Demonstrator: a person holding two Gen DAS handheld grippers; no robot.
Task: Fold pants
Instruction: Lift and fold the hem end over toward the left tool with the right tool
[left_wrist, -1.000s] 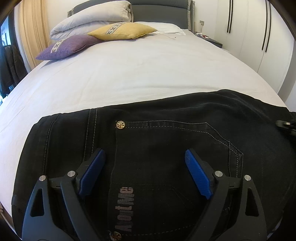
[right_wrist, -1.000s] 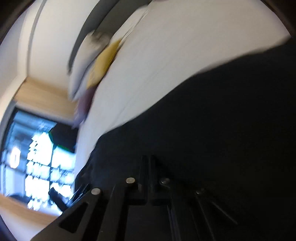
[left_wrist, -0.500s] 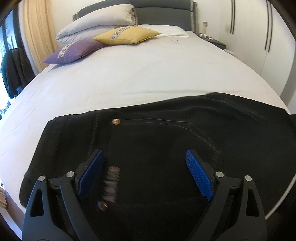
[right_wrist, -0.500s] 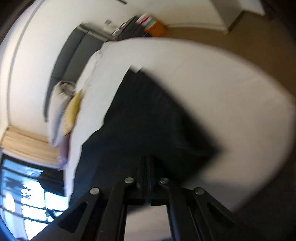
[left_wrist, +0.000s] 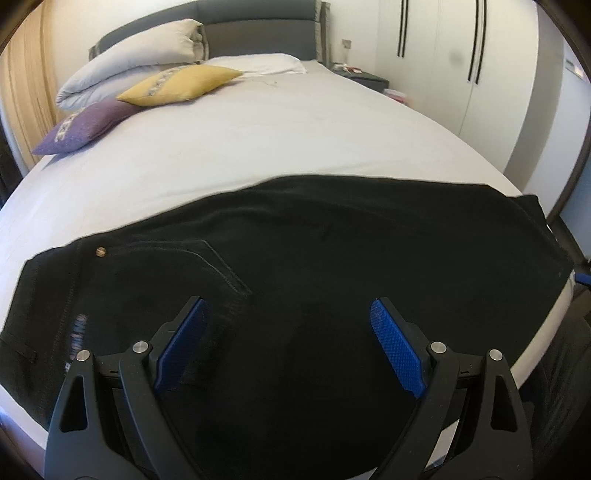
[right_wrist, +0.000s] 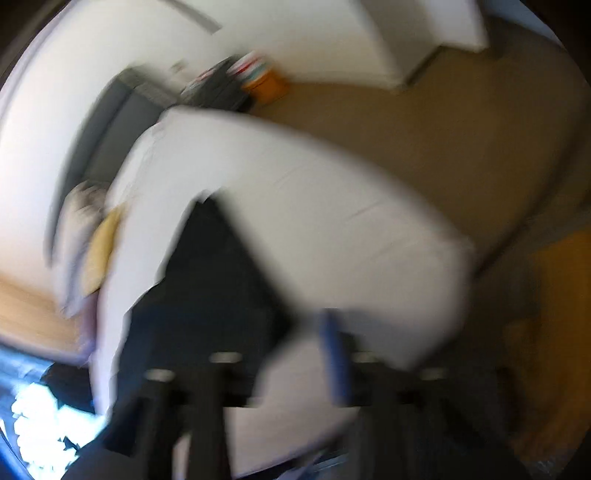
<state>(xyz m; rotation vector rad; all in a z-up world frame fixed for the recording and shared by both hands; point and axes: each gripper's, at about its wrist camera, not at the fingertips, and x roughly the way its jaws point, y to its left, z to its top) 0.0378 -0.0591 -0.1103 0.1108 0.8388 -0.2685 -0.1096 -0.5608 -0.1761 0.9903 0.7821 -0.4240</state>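
Left gripper spread wide, angled down over pants — right gripper just opening, empty.

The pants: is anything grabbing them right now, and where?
Nothing holds the pants. The left gripper hangs open above them. The right gripper has just been opening, and the blurred picture shows only white bed between its fingers.

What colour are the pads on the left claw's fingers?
Blue, textured pads on black fingers; clearest in the left wrist view.
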